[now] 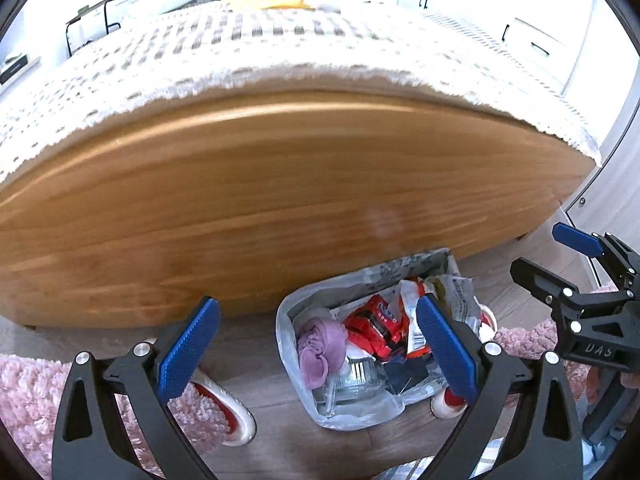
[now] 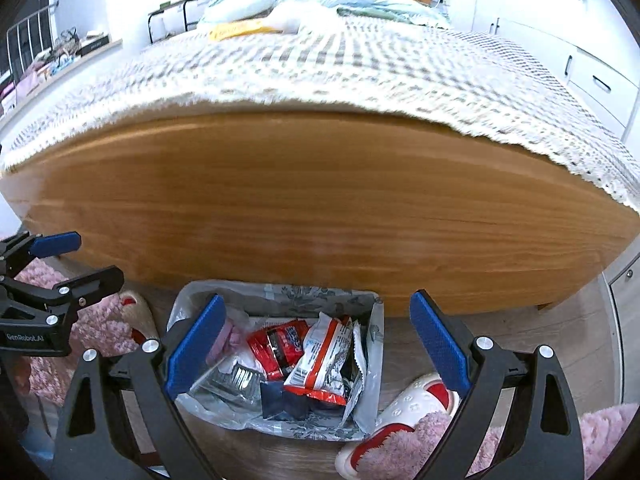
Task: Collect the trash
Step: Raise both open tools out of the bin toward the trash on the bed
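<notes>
A small bin lined with a clear plastic bag (image 1: 285,320) (image 2: 312,295) stands on the floor against the bed's wooden footboard (image 1: 280,200). Inside lie red snack wrappers (image 1: 376,324) (image 2: 276,346), a white and red wrapper (image 2: 320,354), a crumpled purple piece (image 1: 320,348) and a clear plastic container (image 1: 352,384). My left gripper (image 1: 318,346) (image 2: 80,262) hovers open above the bin's left side. My right gripper (image 2: 318,344) (image 1: 548,260) is open over the bin and holds nothing. A flat yellow item (image 2: 236,30) lies far up the bed.
White and red slippers (image 2: 400,416) (image 1: 228,408) lie either side of the bin, on a fluffy pink rug (image 1: 32,400). A white knitted blanket (image 2: 320,80) overhangs the footboard. White drawers (image 2: 600,84) line the right wall, and a cluttered shelf (image 2: 60,56) the left.
</notes>
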A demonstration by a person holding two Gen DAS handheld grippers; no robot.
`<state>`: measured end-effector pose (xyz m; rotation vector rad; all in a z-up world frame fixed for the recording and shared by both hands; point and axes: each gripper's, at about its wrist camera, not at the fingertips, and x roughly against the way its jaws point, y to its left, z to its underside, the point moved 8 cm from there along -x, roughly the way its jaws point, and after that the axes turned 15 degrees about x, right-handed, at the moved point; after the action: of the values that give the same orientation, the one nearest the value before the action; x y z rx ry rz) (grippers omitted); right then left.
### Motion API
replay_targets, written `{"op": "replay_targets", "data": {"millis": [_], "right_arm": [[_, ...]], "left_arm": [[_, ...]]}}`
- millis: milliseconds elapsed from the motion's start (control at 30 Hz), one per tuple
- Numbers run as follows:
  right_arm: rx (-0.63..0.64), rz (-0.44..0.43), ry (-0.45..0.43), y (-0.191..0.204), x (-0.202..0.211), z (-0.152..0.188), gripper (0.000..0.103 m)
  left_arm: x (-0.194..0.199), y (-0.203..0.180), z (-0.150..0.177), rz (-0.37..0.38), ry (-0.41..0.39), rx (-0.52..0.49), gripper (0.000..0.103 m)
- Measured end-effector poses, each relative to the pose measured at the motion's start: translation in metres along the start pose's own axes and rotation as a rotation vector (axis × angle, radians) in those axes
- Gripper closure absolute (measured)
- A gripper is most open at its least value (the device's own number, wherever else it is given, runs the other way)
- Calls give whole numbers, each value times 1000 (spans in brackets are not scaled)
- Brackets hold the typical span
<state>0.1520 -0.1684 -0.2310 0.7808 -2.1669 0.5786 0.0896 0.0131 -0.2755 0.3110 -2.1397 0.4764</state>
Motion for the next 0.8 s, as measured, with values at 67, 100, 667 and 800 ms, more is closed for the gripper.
{"op": "replay_targets", "data": {"millis": [67, 100, 667, 800], "right_arm": [[-16, 5, -20, -4, 3, -2, 14], [-26, 5, -29, -6, 4, -2, 14], [-103, 31, -216, -32, 41, -22, 14], [-105, 45, -256, -35, 50, -29, 14]], "left_arm": [[3, -2, -2, 15, -14, -1, 8], [6, -4, -4, 25, -20, -2, 8], [49, -23, -25, 120, -188, -51, 9], [58, -26, -31, 144, -223, -53, 9]]}}
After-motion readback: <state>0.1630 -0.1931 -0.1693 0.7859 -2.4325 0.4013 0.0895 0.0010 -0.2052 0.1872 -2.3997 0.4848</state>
